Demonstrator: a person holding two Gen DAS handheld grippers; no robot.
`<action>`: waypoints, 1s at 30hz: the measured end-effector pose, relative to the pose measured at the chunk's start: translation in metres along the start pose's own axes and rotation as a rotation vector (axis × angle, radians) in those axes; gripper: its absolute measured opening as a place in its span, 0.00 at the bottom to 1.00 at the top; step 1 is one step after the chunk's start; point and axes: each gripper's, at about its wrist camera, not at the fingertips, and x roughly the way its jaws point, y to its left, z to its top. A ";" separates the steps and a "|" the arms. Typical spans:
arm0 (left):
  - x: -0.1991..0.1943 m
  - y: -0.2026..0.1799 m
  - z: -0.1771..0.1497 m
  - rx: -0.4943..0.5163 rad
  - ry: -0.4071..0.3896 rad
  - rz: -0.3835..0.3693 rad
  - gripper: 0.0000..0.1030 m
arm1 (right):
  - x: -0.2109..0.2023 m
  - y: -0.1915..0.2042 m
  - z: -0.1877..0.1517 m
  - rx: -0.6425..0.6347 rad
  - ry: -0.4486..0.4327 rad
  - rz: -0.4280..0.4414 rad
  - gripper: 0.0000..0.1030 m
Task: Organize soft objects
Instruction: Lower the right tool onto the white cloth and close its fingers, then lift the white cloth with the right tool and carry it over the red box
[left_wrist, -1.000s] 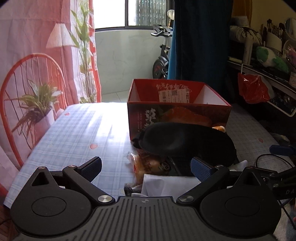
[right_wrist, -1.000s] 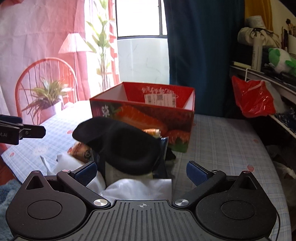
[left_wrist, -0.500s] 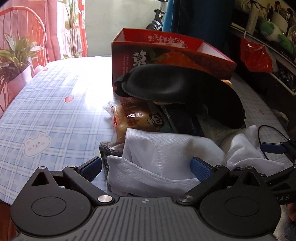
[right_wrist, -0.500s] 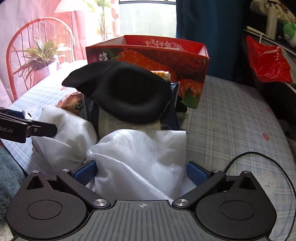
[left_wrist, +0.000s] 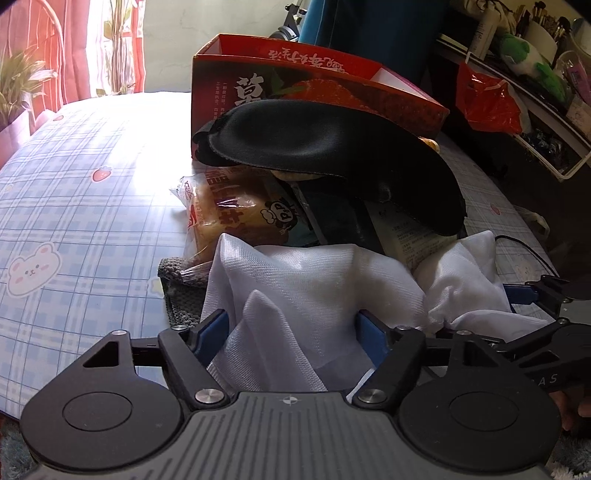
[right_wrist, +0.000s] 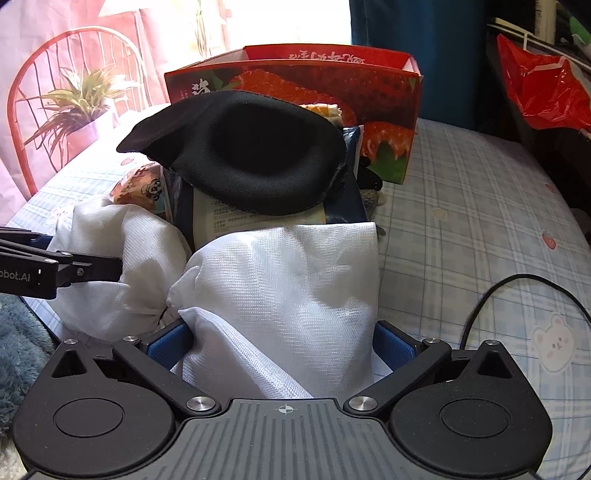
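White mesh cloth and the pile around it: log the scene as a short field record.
white mesh cloth: bunched at the near table edge
left tongs: astride one bunch of the cloth
right tongs: astride the other bunch
grip: whether either is clamped cannot be told
black eye mask: on top of the pile
snack packets: under the mask
red box: open, behind the pile
table: blue plaid cover

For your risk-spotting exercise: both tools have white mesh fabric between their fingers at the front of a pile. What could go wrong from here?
1. The left tool and right tool straddle the same white mesh bag; pulling apart could stretch or tear it.
2. The black eye mask lies loosely on top of the pile and could slide off.
3. The bread packet lies against the bag and might be dragged along.
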 end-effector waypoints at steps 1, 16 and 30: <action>0.000 -0.001 0.000 0.003 0.002 -0.006 0.69 | 0.000 0.000 0.000 -0.003 0.004 0.003 0.99; 0.008 0.004 -0.002 -0.029 0.037 -0.020 0.70 | -0.019 0.012 -0.001 -0.069 -0.029 0.032 0.66; 0.005 0.003 -0.004 -0.007 0.020 -0.050 0.51 | -0.027 0.018 -0.001 -0.108 -0.075 0.051 0.46</action>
